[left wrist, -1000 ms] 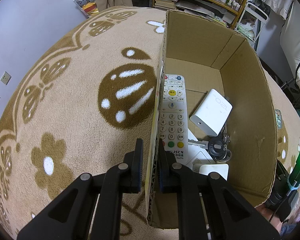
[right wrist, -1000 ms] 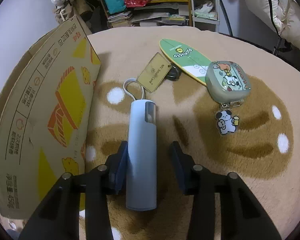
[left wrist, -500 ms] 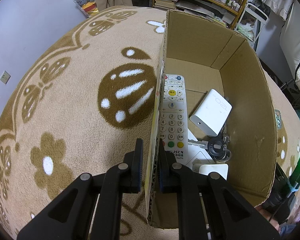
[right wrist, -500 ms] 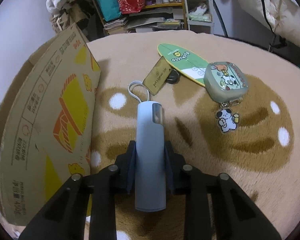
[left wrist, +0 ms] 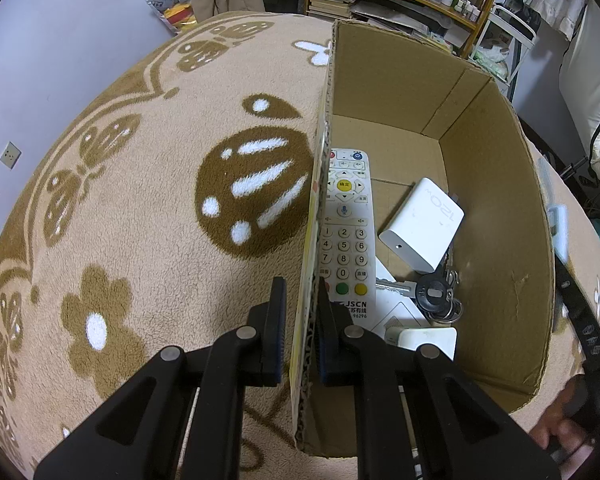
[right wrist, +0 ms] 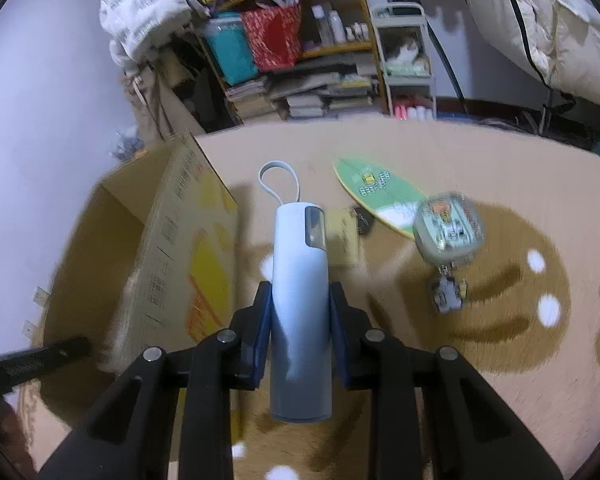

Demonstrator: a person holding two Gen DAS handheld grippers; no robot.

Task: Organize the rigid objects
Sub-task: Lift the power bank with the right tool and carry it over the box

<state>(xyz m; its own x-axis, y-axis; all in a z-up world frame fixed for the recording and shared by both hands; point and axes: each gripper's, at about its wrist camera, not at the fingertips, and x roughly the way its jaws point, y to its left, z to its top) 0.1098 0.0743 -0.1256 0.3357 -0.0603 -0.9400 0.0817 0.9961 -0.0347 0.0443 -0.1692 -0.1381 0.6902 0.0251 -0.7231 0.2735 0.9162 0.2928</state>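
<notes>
My left gripper (left wrist: pixel 301 312) is shut on the near side wall of an open cardboard box (left wrist: pixel 496 184) standing on a beige patterned rug. Inside the box lie a white remote control (left wrist: pixel 346 236), a white charger block (left wrist: pixel 422 226), keys (left wrist: pixel 434 294) and another white device (left wrist: pixel 426 342). My right gripper (right wrist: pixel 300 316) is shut on a light blue cylindrical device (right wrist: pixel 300 300) with a white loop, held above the rug beside the box (right wrist: pixel 188 248). A green board-shaped item (right wrist: pixel 376 196), a tan card (right wrist: pixel 342 242) and a grey cartoon case with a keychain (right wrist: pixel 448 234) lie on the rug.
Cluttered shelves (right wrist: pixel 300 60) with books, bags and bottles stand beyond the rug. A white trolley (right wrist: pixel 404 60) is next to them. A wall (left wrist: pixel 60 40) with sockets lies to the left. My right gripper's handle and hand show at the box's right (left wrist: pixel 580 320).
My right gripper closed on the blue device and lifted it off the rug, toward the box. My left gripper kept its hold on the box wall.
</notes>
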